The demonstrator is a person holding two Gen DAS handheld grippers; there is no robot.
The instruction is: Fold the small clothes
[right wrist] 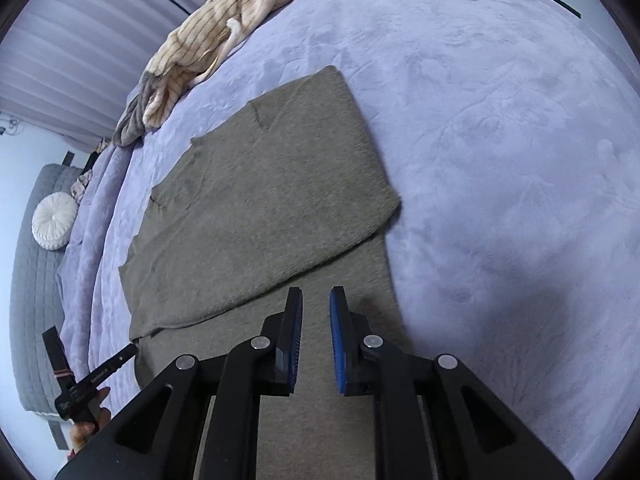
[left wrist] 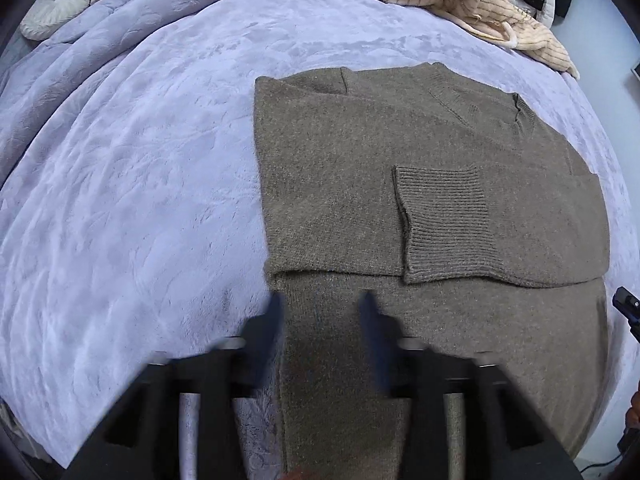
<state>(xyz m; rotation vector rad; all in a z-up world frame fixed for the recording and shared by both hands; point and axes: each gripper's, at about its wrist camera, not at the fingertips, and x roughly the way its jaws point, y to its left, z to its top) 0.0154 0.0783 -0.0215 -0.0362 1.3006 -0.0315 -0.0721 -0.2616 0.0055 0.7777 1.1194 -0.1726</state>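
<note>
So my left gripper [left wrist: 320, 304] is hanging over the near end of the olive sweater [left wrist: 420, 184] with its jaws spread wide and nothing between them, the fingers are smeared with blur so don't ask me for detail. My right gripper [right wrist: 316, 300] has its blue pads only a narrow gap apart, no fabric pinched in there either, it's just above the sweater's lower strip.

The sweater lies flat on the lavender blanket [left wrist: 140, 160], upper part already doubled over the lower part, with a ribbed cuff [left wrist: 444, 220] tucked across the body. I reckon it's laid out square like that so the next fold can go straight across, and both tools sit at the near edge to pick up that leftover strip.

What I can't see: the hem nearest me is buried under the gripper bodies in both views. The striped cream garment [left wrist: 500, 16] at the far edge gets cut off by the frame, and whatever's under it is anyone's guess
</note>
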